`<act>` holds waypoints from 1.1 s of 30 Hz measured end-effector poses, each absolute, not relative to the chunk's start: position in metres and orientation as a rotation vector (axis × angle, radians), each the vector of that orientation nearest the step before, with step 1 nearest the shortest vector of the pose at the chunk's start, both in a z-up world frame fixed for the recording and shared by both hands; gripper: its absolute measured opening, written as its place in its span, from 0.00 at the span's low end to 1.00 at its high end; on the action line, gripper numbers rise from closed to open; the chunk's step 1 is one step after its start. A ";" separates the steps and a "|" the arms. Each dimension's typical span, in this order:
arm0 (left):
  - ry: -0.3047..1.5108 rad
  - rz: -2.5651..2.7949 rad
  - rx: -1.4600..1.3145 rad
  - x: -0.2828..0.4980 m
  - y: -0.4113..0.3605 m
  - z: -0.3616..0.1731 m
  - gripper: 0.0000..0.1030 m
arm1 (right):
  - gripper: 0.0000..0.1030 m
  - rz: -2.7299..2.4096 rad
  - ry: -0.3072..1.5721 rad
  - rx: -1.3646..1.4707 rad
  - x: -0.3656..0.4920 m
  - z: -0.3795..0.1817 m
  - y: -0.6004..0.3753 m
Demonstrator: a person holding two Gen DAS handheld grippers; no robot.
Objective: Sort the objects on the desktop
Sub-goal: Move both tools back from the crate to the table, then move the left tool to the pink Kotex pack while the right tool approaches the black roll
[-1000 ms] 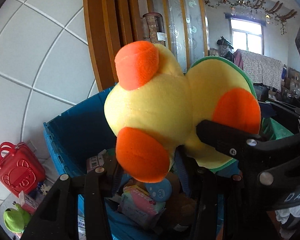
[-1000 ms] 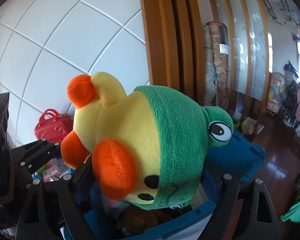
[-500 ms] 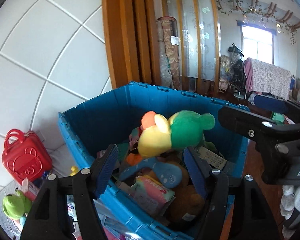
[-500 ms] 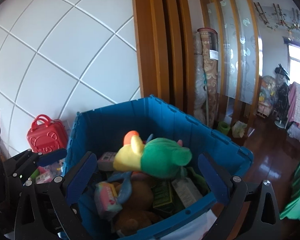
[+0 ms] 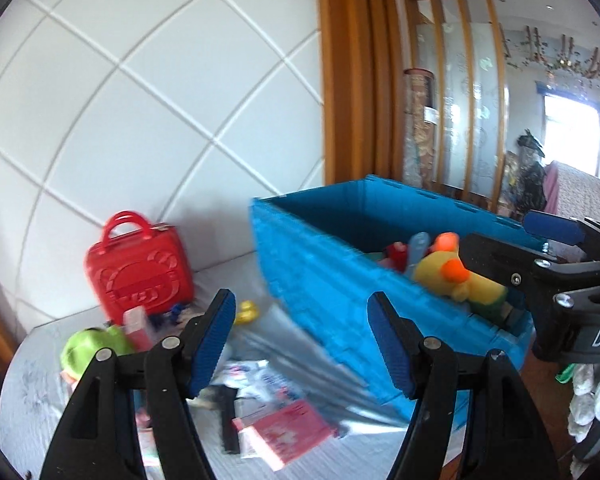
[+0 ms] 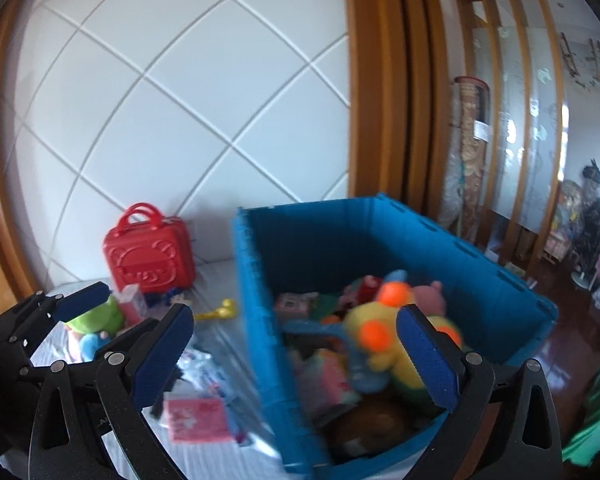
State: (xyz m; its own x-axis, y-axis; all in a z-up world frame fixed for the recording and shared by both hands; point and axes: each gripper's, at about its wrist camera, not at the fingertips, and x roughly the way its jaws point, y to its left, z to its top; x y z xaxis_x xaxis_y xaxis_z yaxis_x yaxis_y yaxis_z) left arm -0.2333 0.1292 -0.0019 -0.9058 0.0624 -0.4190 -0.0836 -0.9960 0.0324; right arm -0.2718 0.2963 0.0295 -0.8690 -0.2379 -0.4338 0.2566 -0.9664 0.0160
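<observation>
Red case (image 5: 140,270), pink card (image 5: 288,434), beside bin (image 5: 324,280)

Lived-in home, living-room type space. White padded wall panel (image 5: 148,92) with diagonal seams, framed in wood trim (image 6: 376,92). Slatted wooden divider (image 5: 456,92) with frosted patterned glass, sunlit window (image 5: 572,136) behind it, dark glossy wood floor (image 6: 556,344). Kids' stuff around: blue storage bin (image 6: 452,248) full of plush toys, red toy suitcase (image 5: 140,268), small toys and packets on a pale cloth-covered surface (image 5: 32,384). Clutter piled in the back room.
</observation>
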 end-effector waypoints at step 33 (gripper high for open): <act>-0.291 3.069 -1.534 -0.208 -0.175 -0.204 0.66 | 1.00 -2.320 0.191 1.214 -0.302 -0.172 0.010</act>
